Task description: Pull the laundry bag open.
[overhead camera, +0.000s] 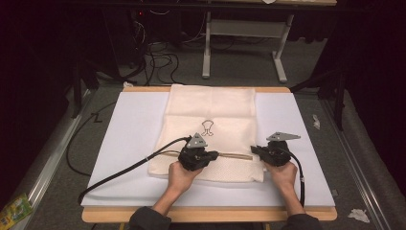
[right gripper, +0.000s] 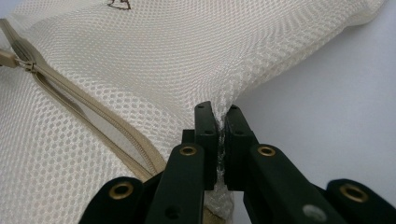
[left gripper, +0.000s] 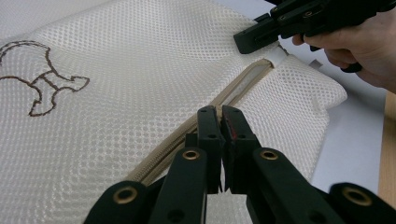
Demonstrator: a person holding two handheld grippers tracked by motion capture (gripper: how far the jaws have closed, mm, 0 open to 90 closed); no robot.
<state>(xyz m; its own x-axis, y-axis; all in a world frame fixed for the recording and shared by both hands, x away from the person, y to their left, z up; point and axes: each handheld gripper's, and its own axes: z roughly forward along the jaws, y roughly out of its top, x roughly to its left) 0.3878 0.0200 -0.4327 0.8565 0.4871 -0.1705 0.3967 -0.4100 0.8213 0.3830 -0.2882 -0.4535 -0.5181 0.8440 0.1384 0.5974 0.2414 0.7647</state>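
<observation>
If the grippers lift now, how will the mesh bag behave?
Probably floppy: the mesh bag lies flat and puckers where the right gripper pinches its edge. Likely light, being thin open netting. It may sag between both grips.

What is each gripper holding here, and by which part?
Right gripper pinches the cream mesh zip bag at its edge fabric. Left gripper is shut on the bag's zipper line; exact hold unclear.

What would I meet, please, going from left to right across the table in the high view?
Black cable → left claw, shut at the zipper → beige zipper of the cream mesh laundry bag → right claw, shut on the bag's edge → bare white table surface.
</observation>
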